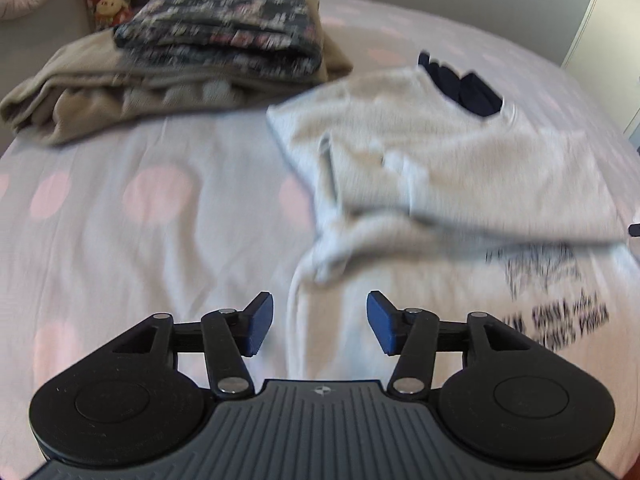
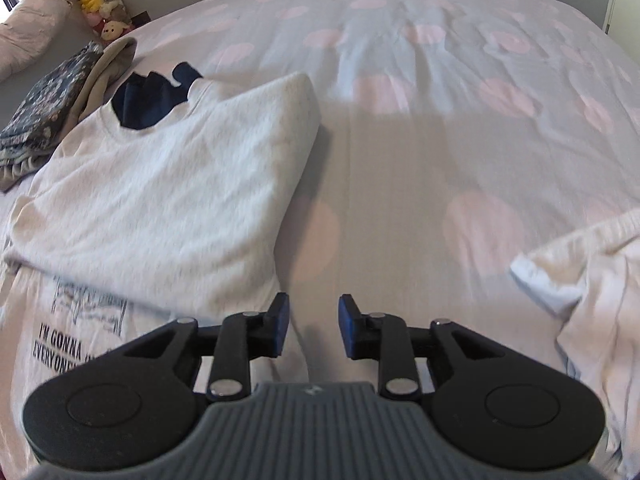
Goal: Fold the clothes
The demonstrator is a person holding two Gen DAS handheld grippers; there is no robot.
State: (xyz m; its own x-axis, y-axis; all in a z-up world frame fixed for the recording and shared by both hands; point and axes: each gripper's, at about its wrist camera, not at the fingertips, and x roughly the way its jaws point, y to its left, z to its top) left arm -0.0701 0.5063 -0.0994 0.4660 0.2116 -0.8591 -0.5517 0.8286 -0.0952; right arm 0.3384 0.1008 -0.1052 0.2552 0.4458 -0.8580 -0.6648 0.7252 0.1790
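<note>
A white sweatshirt (image 1: 440, 160) with black printed text lies on the bed, its upper part folded down over the printed front. It also shows in the right wrist view (image 2: 168, 184), with a dark blue lining at the collar (image 2: 152, 100). My left gripper (image 1: 320, 322) is open and empty, hovering just above the sweatshirt's lower left edge. My right gripper (image 2: 313, 330) is open and empty, above the sweatshirt's right edge. A loose white sleeve (image 2: 580, 280) lies spread to the right.
A stack of folded clothes, a dark patterned piece (image 1: 224, 28) on beige ones (image 1: 80, 92), sits at the back left of the bed. The pink-dotted bedsheet (image 2: 440, 100) stretches right. Plush toys (image 2: 96, 0) and a pillow (image 2: 28, 28) are beyond the bed.
</note>
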